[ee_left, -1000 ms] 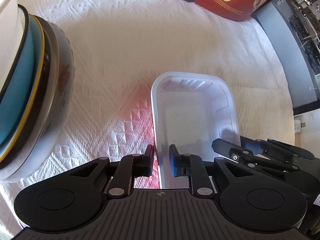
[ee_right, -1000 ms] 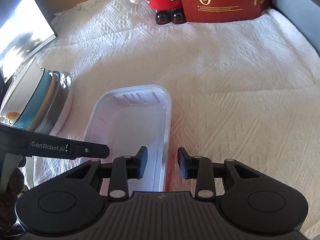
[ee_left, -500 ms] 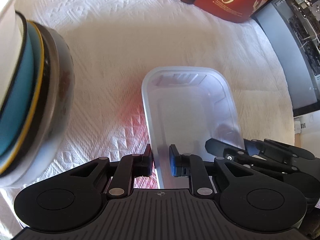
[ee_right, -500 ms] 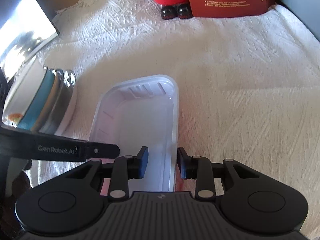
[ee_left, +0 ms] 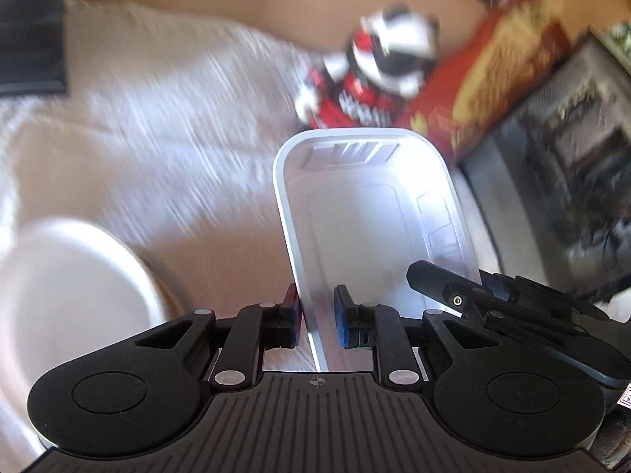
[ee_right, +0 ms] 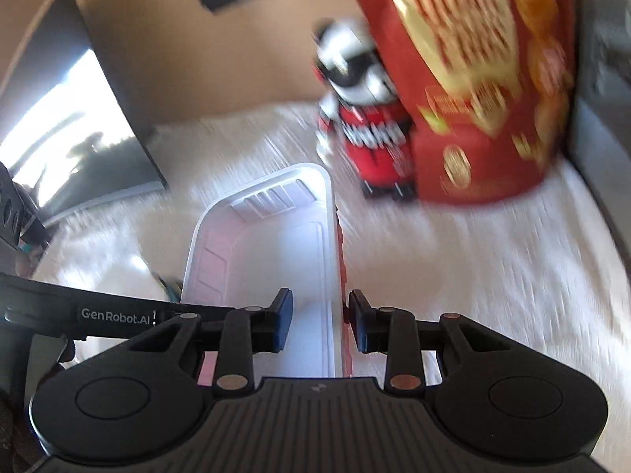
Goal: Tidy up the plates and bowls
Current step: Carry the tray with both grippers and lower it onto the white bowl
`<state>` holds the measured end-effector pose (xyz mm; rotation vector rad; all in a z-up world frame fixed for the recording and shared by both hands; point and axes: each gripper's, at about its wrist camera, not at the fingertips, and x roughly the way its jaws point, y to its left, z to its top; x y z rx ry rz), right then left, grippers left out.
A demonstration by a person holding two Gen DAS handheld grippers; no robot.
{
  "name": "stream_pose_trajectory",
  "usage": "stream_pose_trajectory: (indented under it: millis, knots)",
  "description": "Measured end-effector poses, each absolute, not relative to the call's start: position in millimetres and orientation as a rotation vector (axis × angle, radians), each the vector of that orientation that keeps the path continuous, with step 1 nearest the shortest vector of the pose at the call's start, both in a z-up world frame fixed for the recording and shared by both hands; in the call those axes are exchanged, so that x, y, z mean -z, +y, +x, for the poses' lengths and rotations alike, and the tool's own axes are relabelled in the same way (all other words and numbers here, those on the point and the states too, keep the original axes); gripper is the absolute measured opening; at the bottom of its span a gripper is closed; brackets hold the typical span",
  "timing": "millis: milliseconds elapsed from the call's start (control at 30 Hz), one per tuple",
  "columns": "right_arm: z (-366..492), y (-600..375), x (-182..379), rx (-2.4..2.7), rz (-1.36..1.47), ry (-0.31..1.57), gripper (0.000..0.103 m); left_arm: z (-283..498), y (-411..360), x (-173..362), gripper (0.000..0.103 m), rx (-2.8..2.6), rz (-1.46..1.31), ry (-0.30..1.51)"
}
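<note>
Our left gripper clamps one long rim of the white tray, our right gripper the opposite rim, above the white cloth; a red box stands near its far edge.

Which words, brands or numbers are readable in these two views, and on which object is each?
"GenRobot.AI": on the left gripper's black finger, seen from the right wrist.
Red box: print blurred, unreadable.
Red figurine: chest lettering blurred, unreadable.
White tray: no text.
</note>
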<state>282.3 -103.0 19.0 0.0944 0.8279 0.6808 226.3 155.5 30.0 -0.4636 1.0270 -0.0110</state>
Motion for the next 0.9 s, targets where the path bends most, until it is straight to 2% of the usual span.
stream_pose_trajectory:
  millis: [167,333,567,733,900]
  knots:
    - [274.1,-48.7,-58.5,-0.785,0.065,0.773,0.031,202.0,208.3,-69.0,0.021,-0.066,-0.478,0.967]
    - [253.9,13.0,-72.9,-0.896,0.018,0.760,0.032,163.9,262.9,-77.5,0.021,-0.159,-0.539,0.945]
    - [231.0,67.0,-41.3,-0.958,-0.046,0.851,0.032,135.3,303.0,-38.2,0.022,-0.226,-0.597,0.996]
    - [228.1,74.1,-18.0,-0.921,-0.068,0.918,0.032,140.7,300.3,-8.7,0.022,-0.196,-0.636,1.045]
    - [228.4,65.8,-7.3,-0.901,-0.061,0.950,0.032,144.0,296.1,-5.3,0.022,-0.171,-0.627,1.037]
